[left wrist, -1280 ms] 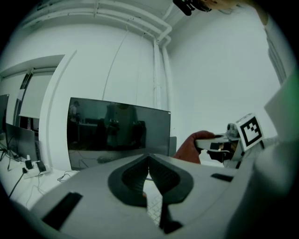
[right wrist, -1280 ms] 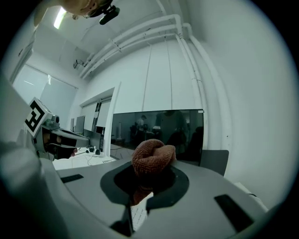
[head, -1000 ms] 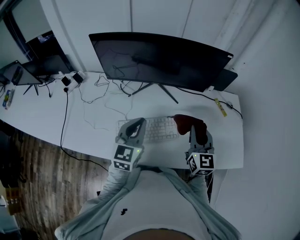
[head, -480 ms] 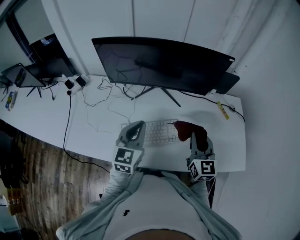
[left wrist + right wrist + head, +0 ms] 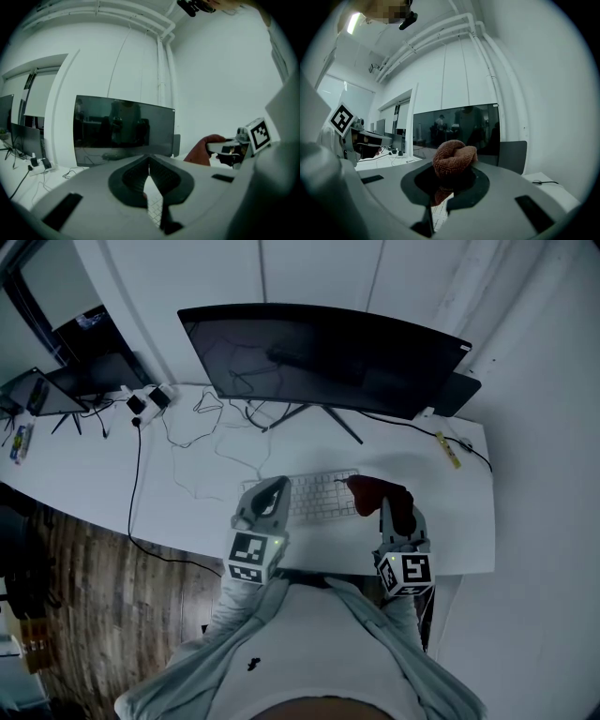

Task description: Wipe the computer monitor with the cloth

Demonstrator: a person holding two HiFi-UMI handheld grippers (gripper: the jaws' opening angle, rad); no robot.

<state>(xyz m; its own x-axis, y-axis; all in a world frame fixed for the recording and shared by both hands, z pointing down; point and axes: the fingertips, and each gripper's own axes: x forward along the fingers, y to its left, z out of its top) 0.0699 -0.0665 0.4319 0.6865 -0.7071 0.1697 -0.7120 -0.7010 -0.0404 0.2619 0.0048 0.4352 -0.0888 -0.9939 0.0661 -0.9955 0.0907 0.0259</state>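
A wide curved dark monitor (image 5: pixel 319 357) stands on its stand at the back of the white desk (image 5: pixel 94 470). My right gripper (image 5: pixel 396 501) hovers over the desk's front right, shut on a bunched red-brown cloth (image 5: pixel 379 491). The right gripper view shows the cloth (image 5: pixel 453 158) wadded between the jaws, with the monitor (image 5: pixel 459 129) straight ahead. My left gripper (image 5: pixel 272 488) hangs over the left end of the white keyboard (image 5: pixel 319 495); it is shut and holds nothing. In the left gripper view its pads (image 5: pixel 154 174) meet, and the monitor (image 5: pixel 124 131) lies beyond.
Loose cables (image 5: pixel 202 442) and a power adapter (image 5: pixel 145 399) lie on the desk at back left. A second screen (image 5: pixel 89 376) stands at far left. A dark panel (image 5: pixel 455 395) sits behind the monitor's right end. The desk's front edge drops to wooden floor (image 5: pixel 84 596).
Both grippers stay over the keyboard's front, the cloth still held in the right one. Only the head view shifts slightly.
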